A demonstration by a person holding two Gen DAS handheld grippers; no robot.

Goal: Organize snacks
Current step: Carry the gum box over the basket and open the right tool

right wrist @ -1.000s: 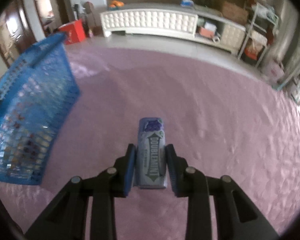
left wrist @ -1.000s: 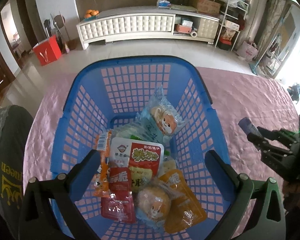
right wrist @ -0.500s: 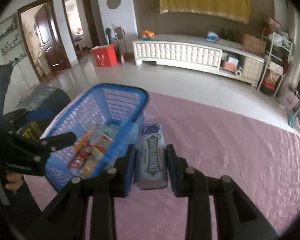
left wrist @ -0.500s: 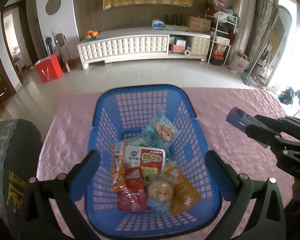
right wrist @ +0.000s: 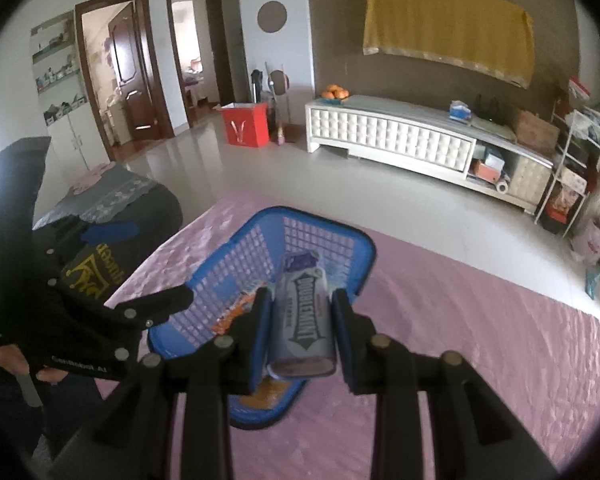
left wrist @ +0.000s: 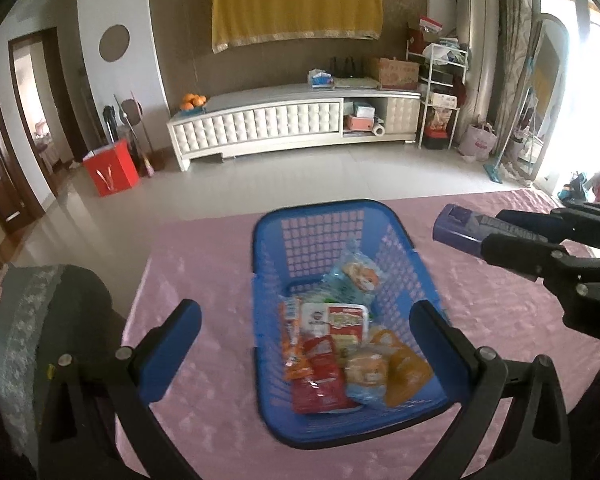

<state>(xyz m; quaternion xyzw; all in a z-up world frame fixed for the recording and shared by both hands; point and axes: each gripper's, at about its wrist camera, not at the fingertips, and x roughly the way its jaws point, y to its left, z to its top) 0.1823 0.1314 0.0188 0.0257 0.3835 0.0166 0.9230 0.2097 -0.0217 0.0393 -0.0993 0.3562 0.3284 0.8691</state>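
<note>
Right gripper clamps the purple Doublemint gum pack above the blue basket of snack packets on the pink tablecloth, left gripper gaping empty nearside.

You face a brown wall with a yellow cloth, white tufted cabinet, pale tiled floor, bright window at your right.

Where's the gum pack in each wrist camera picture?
Left wrist: the gum pack is at the right edge, held by the right hand-held gripper, beside the basket.
Right wrist: bottom centre, clamped, over the basket.
Shared landmark: the red box.
</note>
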